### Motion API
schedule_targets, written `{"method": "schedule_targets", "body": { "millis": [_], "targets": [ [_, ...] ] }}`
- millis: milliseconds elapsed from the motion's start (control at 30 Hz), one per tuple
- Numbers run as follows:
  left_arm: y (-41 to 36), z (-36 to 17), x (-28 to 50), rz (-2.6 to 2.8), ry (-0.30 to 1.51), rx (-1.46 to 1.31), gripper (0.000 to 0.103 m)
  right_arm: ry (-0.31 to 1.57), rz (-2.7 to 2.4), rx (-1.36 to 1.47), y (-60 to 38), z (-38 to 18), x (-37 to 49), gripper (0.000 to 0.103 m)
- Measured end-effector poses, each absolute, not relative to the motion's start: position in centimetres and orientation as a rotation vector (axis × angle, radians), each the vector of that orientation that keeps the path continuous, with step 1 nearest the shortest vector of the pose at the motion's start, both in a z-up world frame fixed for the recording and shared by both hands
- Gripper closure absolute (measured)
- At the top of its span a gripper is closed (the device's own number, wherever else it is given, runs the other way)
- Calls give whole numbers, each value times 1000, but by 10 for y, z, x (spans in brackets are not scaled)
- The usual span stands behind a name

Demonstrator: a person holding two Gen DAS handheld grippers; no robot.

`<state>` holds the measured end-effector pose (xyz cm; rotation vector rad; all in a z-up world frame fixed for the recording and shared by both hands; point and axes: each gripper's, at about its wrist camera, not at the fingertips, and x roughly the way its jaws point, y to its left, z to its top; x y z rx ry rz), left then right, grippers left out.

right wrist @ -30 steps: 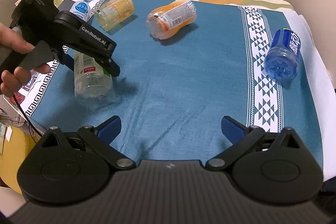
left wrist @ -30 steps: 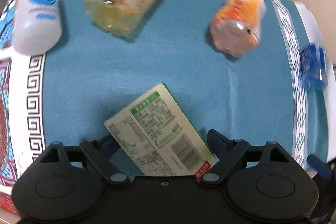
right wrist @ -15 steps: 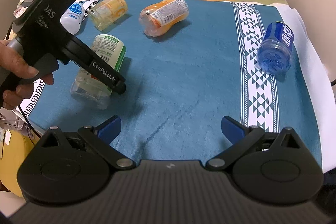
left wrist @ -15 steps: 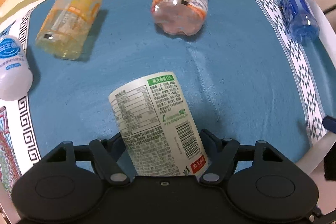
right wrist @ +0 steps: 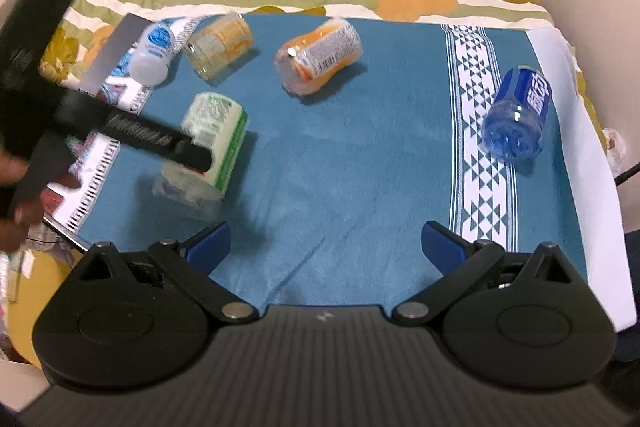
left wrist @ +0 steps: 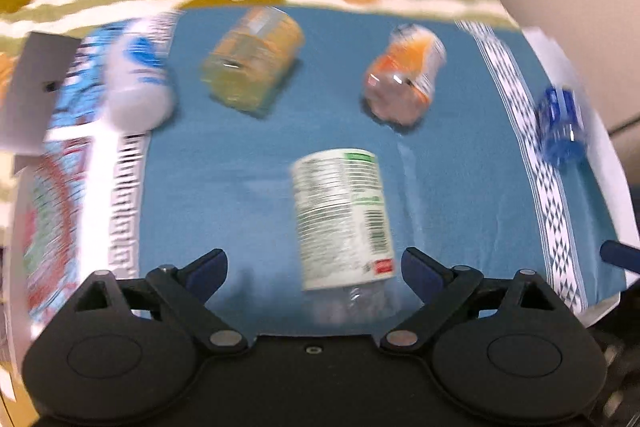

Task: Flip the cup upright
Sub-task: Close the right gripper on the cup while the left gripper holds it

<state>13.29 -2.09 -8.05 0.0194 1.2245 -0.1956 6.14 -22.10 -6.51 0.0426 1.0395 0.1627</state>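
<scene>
Item: green-labelled cup point(left wrist: 344, 215), clear thin plastic, standing near the bed's point(right wrist: 360, 163) left edge. We judged it light, crushable, slick; grip mid-label. Left gripper point(left wrist: 314, 267) stood wide around it, apart; right gripper point(right wrist: 326, 241) wide, empty.

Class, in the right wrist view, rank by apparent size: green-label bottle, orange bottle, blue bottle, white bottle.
1. green-label bottle, though nearer the camera
2. orange bottle and blue bottle: too alike to rank
3. white bottle, farthest
</scene>
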Motion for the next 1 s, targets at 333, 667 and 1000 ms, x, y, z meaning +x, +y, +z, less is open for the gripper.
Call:
{"method": "schedule_targets", "body": {
  "millis": [333,667,1000],
  "targets": [
    [34,-58,83,-28,1114,-87,0,1088,302,118,-197,-31,130,0],
    [69,-75,73,16,1126,-194,0,1330,348,244,-148,-96,208,0],
    [81,-85,74,9,1151,-224,0,1453,310,350,-139,-136,237,17]
  ]
}}
